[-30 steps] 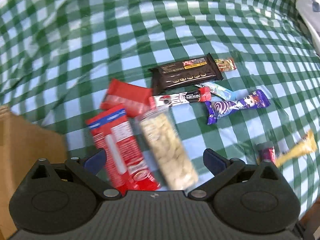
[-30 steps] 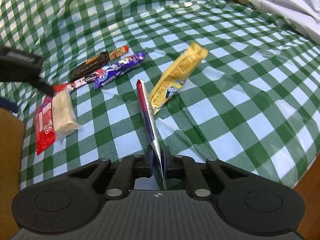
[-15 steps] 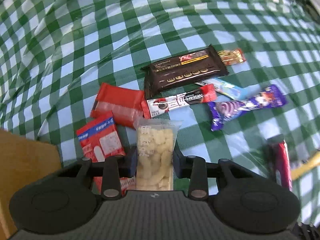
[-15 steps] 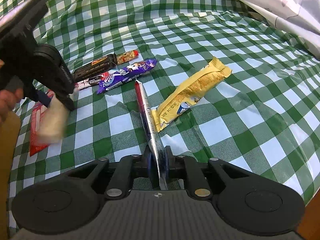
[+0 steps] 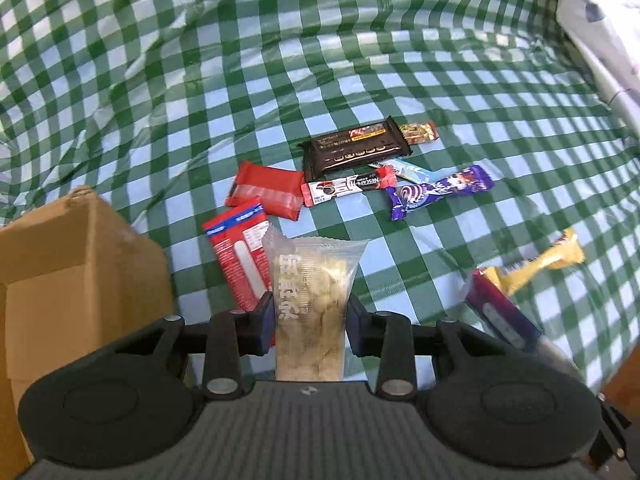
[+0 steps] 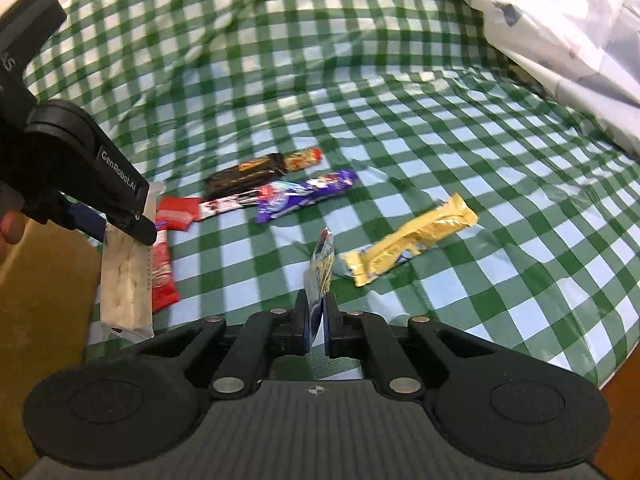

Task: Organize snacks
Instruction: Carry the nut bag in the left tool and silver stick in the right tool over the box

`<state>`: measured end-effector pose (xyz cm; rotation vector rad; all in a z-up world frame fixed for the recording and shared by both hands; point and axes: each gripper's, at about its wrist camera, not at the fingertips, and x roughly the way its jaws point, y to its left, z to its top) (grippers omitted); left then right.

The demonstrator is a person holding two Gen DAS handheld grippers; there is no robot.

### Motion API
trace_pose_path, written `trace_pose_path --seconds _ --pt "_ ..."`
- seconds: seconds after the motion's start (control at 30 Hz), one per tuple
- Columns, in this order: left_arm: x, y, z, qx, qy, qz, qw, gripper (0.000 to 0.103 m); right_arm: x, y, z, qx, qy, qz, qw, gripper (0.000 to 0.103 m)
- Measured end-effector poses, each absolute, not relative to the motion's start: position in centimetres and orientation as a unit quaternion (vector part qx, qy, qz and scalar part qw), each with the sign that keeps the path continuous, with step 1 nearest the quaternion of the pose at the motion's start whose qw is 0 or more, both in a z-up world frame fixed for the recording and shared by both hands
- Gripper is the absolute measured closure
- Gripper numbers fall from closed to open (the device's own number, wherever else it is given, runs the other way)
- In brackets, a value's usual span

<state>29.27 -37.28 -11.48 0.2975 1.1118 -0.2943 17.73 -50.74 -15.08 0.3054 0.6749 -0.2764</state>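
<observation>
Your left gripper [image 5: 309, 322]: fingers pinching the clear cracker pack [image 5: 310, 308], lifted off the tabletop [image 5: 460, 92]. Your right gripper [image 6: 316, 326]: fingers pinching a thin blue wrapper [image 6: 320, 268] edge-on, near the yellow bar [image 6: 412, 240].

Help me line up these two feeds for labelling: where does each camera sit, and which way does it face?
Left wrist: on the left gripper, facing down along its fingers at the clear snack pack they clamp; cardboard box left.
Right wrist: on the right gripper, pinching a thin wrapper edge-on; the left gripper and a fingertip show left.
Shared: checked cloth, purple bar, yellow bar.
</observation>
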Motion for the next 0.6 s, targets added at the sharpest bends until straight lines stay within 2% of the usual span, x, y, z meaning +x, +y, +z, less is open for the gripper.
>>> trace_pose_path --seconds 0.6 --pt "24.0 -26.9 -2.7 0.082 0.491 -0.139 0.856 0.063 14.9 -43.1 -8.9 0.107 0.3 -0.099 0.943 0.099"
